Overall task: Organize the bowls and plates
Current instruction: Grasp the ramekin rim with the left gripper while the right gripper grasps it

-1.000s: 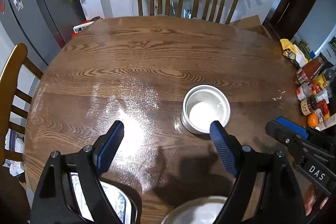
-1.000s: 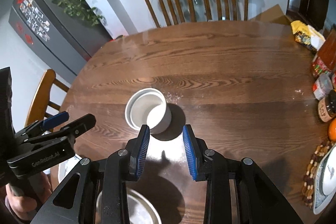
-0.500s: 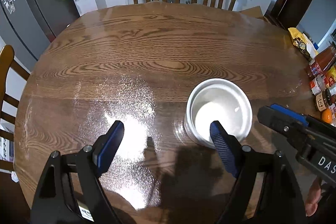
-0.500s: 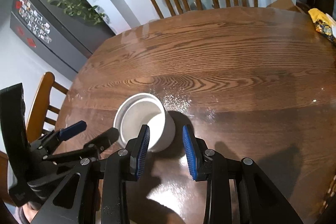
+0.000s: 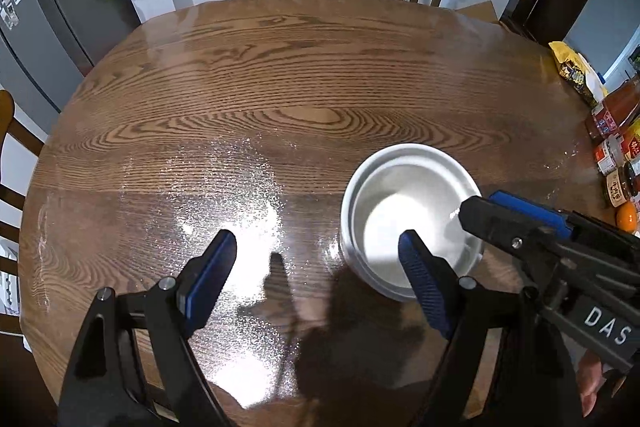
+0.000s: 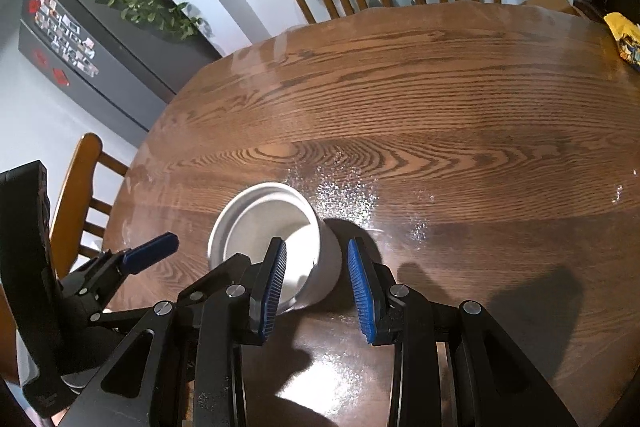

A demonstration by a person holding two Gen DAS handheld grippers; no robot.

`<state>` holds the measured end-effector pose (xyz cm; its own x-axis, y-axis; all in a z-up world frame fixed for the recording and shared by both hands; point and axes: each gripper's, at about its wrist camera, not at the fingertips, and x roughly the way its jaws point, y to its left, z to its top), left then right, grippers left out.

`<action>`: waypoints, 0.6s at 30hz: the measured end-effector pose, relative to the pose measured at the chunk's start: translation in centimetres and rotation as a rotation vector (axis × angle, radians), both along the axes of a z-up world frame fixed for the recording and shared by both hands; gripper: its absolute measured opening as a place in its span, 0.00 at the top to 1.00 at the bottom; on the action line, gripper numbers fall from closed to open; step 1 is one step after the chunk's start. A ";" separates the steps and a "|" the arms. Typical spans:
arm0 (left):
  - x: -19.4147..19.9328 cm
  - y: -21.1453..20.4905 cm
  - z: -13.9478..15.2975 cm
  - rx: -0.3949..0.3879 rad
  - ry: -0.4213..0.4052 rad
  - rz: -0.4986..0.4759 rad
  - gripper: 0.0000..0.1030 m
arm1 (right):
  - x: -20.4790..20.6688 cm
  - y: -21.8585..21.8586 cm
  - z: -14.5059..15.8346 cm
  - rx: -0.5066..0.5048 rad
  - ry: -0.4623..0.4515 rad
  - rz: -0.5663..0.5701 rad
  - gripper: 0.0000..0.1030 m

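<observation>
The deep white ceramic bowl (image 6: 276, 247) stands upright on the round, glossy brown wooden table (image 6: 420, 107), near its front edge. The right hand-held gripper (image 6: 316, 285) is spread, with its left blue pad over the bowl's interior and its right blue pad outside the wall, so the near rim sits between the jaws. Contact with the wall cannot be confirmed. The left hand-held gripper (image 5: 320, 279) is spread wide and holds nothing; its right pad lies over the bowl's near rim in its own view.

Risks:
- The wall is smooth and glazed. A one-sided rim pinch may slip, or let the bowl swing and tip once lifted.
- If one pad touches the wall before the other, the bowl is likely to slide on the polished table instead of being clamped.
- Both tools converge on the same bowl. A collision between them could knock it.
- Sauce bottles and jars (image 5: 616, 155) stand at the right table edge; a wide sweep in that direction could strike them.

Changes from the earlier frames: both cameras have advanced on the bowl, which now appears larger and nearer. The right tool's pads, formerly short of the bowl, now straddle its rim. The plates once visible at the bottom edge have left view. Jaw openings appear unchanged.
</observation>
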<state>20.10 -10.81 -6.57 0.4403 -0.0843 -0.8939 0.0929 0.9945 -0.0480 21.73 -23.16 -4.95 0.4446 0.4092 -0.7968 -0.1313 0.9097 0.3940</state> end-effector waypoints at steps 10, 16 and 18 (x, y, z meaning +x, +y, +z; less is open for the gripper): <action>0.3 -0.8 -0.7 0.020 0.015 -0.032 0.40 | 0.8 0.8 -1.1 0.012 0.036 0.022 0.68; 0.4 -1.1 -1.1 0.001 0.022 -0.041 0.51 | 0.9 0.9 -1.6 0.022 0.048 0.024 0.68; 0.5 -1.2 -1.2 -0.005 0.023 -0.048 0.56 | 1.0 0.9 -1.8 0.028 0.050 0.026 0.68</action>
